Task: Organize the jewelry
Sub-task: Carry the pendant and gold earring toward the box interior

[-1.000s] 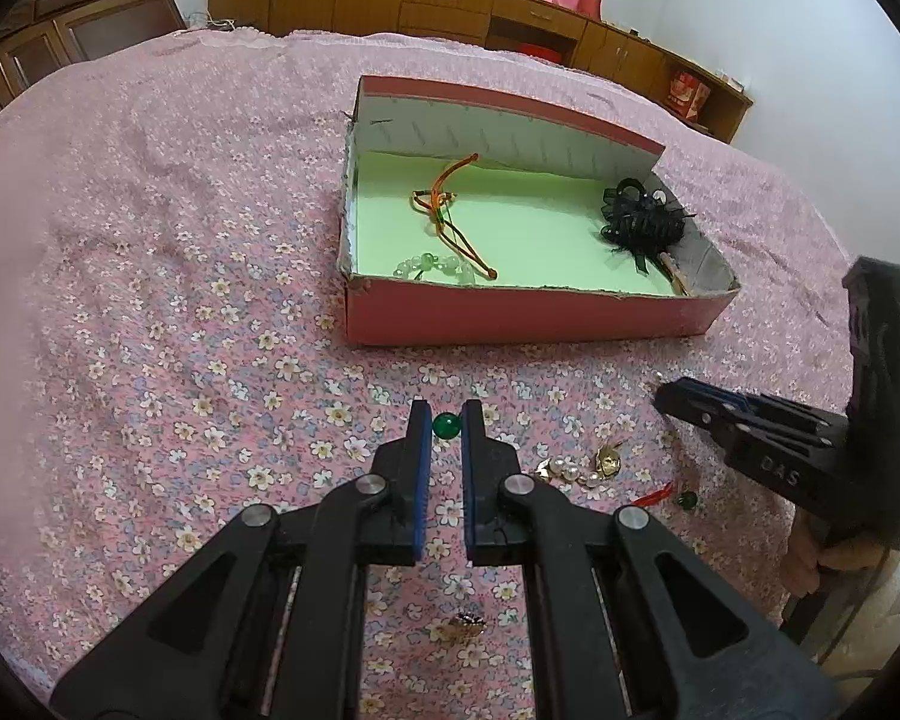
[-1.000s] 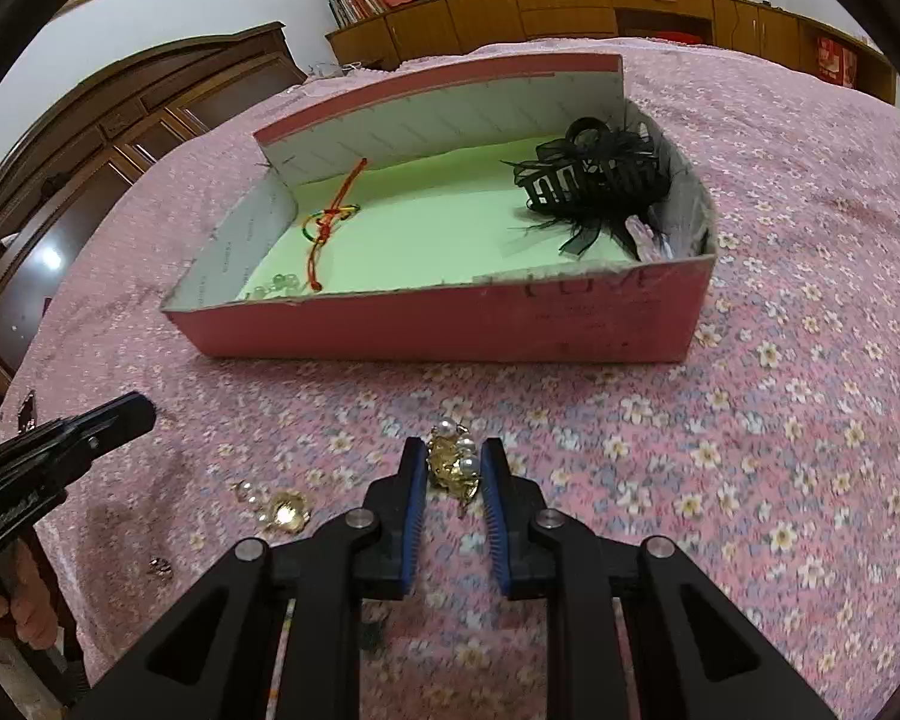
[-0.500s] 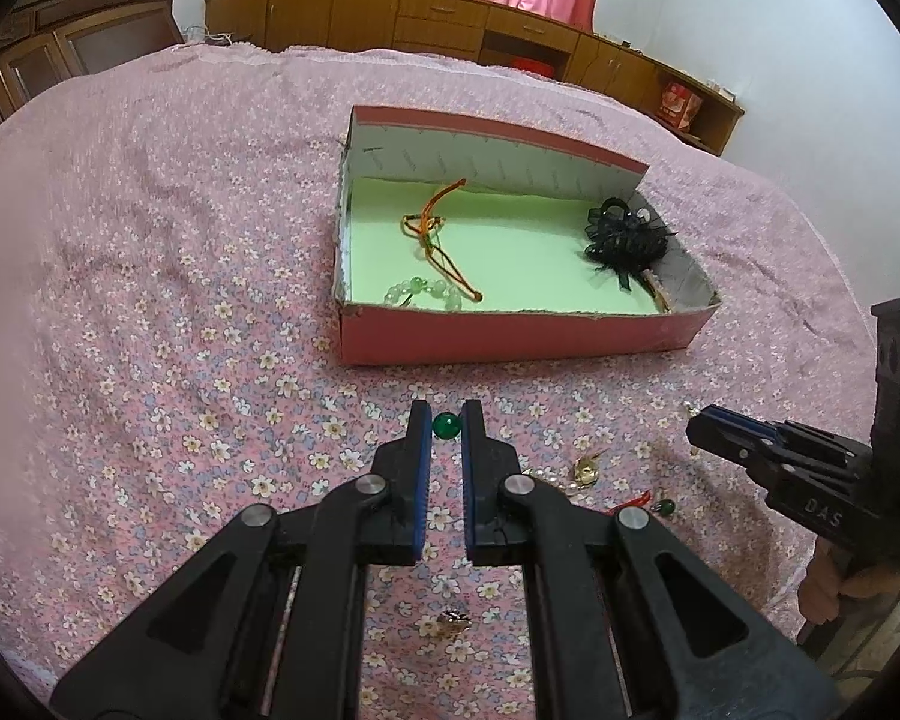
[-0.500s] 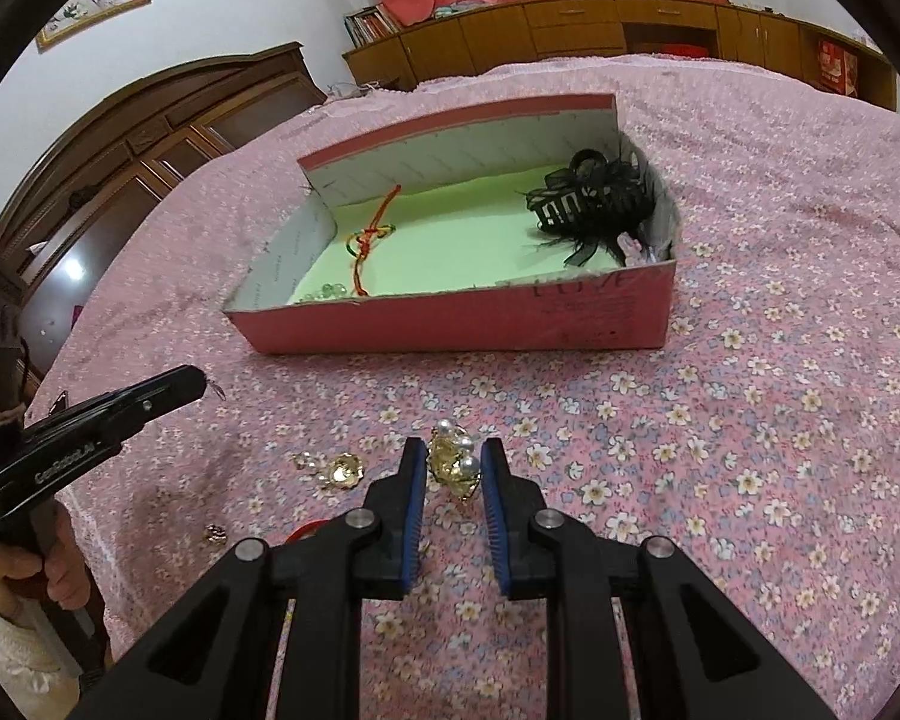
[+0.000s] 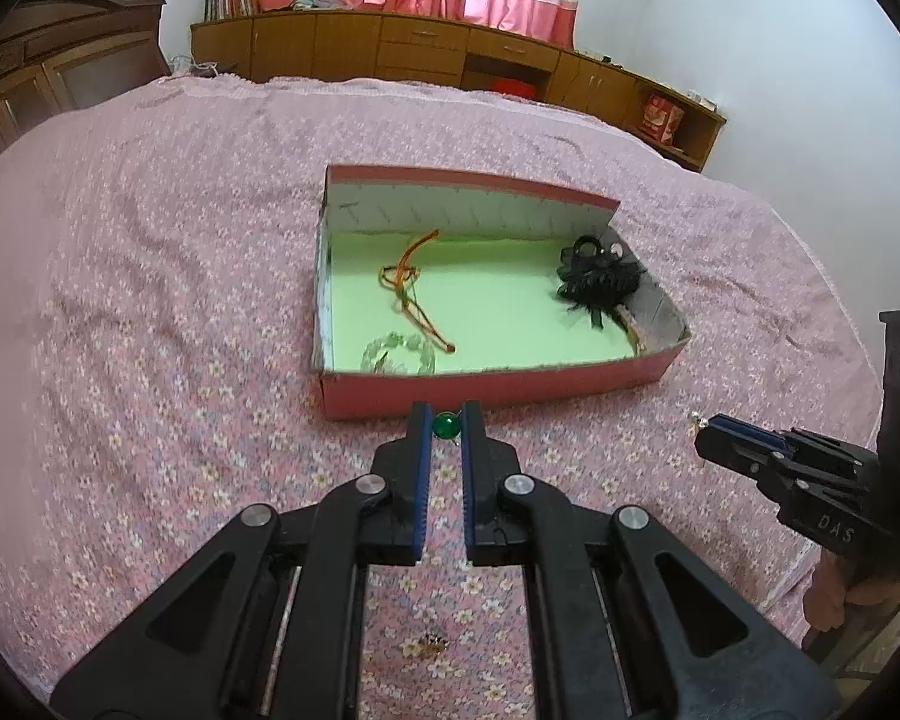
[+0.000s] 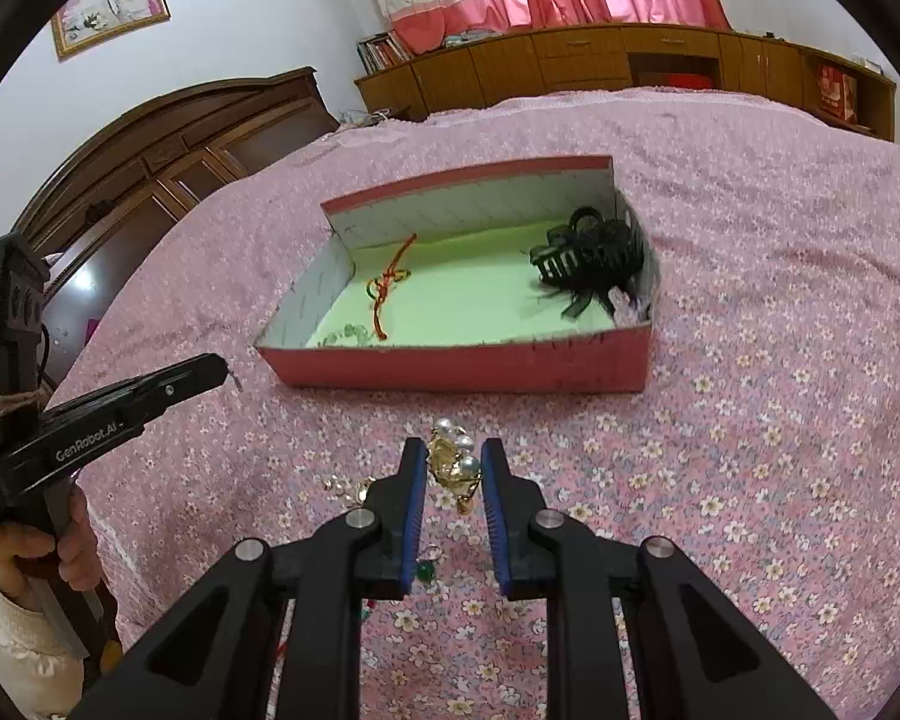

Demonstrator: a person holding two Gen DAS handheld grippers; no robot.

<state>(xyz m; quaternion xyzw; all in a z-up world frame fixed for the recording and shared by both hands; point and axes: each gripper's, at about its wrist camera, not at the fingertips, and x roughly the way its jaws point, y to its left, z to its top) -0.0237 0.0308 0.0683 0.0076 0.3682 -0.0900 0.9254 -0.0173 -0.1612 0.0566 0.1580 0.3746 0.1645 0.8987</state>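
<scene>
My left gripper (image 5: 445,423) is shut on a green bead earring (image 5: 446,425), held above the bedspread just before the red box (image 5: 498,387). My right gripper (image 6: 453,462) is shut on a gold and pearl brooch (image 6: 453,461), held above the bed in front of the same box (image 6: 450,367). In the box lie an orange cord (image 5: 411,285), a pale bead bracelet (image 5: 397,354) and a black hair claw (image 5: 597,279). The left gripper also shows at the left of the right wrist view (image 6: 225,367), the right gripper at the right of the left wrist view (image 5: 705,435).
The pink floral bedspread (image 5: 150,300) covers the whole bed. Loose pieces lie on it: a gold trinket (image 6: 349,489), a green bead (image 6: 425,570) and a small dark item (image 5: 431,642). Wooden cabinets (image 6: 600,66) and a headboard (image 6: 168,138) stand beyond.
Both grippers have risen and pulled back from the bed, each still holding its piece. The box and bedspread look farther below.
</scene>
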